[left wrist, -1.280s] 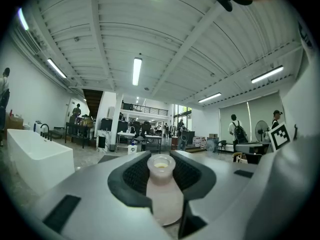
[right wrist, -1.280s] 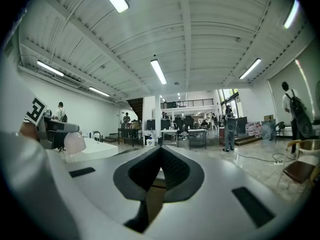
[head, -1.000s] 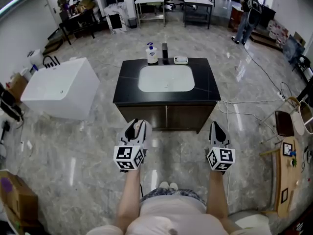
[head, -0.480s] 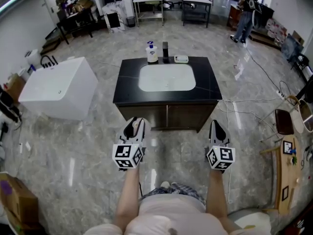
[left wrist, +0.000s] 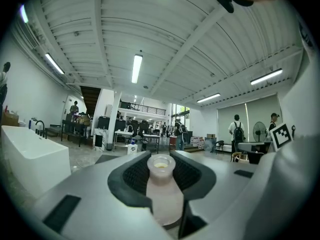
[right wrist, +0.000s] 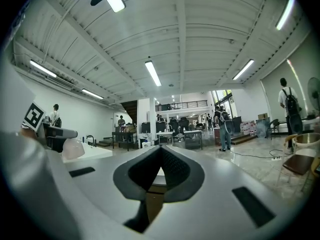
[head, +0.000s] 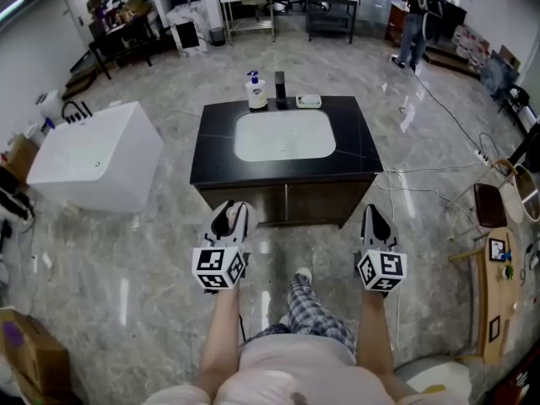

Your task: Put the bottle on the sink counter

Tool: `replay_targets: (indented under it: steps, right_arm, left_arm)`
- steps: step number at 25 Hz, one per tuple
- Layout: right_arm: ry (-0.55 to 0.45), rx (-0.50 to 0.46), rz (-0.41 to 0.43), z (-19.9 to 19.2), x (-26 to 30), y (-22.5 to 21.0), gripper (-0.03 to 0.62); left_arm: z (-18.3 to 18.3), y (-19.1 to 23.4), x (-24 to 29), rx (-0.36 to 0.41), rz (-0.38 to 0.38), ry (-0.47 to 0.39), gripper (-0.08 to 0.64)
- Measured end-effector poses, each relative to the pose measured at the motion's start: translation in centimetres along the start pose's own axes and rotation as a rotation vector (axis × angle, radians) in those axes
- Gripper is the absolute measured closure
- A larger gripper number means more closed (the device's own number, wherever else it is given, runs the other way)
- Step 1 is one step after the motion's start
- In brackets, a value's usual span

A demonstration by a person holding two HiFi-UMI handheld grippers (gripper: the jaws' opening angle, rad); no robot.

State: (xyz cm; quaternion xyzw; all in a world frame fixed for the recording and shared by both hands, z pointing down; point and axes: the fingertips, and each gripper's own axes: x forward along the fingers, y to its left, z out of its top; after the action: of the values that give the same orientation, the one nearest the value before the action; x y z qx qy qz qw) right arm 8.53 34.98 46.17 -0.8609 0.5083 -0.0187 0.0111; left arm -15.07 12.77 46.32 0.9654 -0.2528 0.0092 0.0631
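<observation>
Grips bottle (left wrist: 162, 191) in left claw (head: 233, 213), holds right claw (head: 373, 214) closed and empty, both well short of tabletop (head: 356, 152).

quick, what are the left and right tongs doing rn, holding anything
left tongs: closed on the bottle.
right tongs: closed, tips together, holding nothing.
</observation>
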Motion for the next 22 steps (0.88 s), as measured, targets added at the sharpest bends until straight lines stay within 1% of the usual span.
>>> replay_targets:
  steps: [6,11,16,22]
  right_arm:
    - [-0.007,-0.001,0.02,-0.5,4.6,-0.4,0.578]
    - [-0.01,0.009,0.027,-0.7,10.5,-1.6,0.578]
    - [-0.017,0.015,0.052,-0.6,18.4,-2.9,0.578]
    - [-0.004,0.031,0.091,0.0,30.7,-5.1,0.577]
  left_arm:
    - [-0.4,1.4,4.0,-0.001,0.002,-0.001,0.427]
    - [-0.3,3.3,9.2,-0.001,0.008,-0.003,0.428]
    - [0.2,5.7,16.2,0.006,0.022,-0.005,0.428]
    - [2.0,9.1,26.8,0.014,0.049,-0.001,0.428]
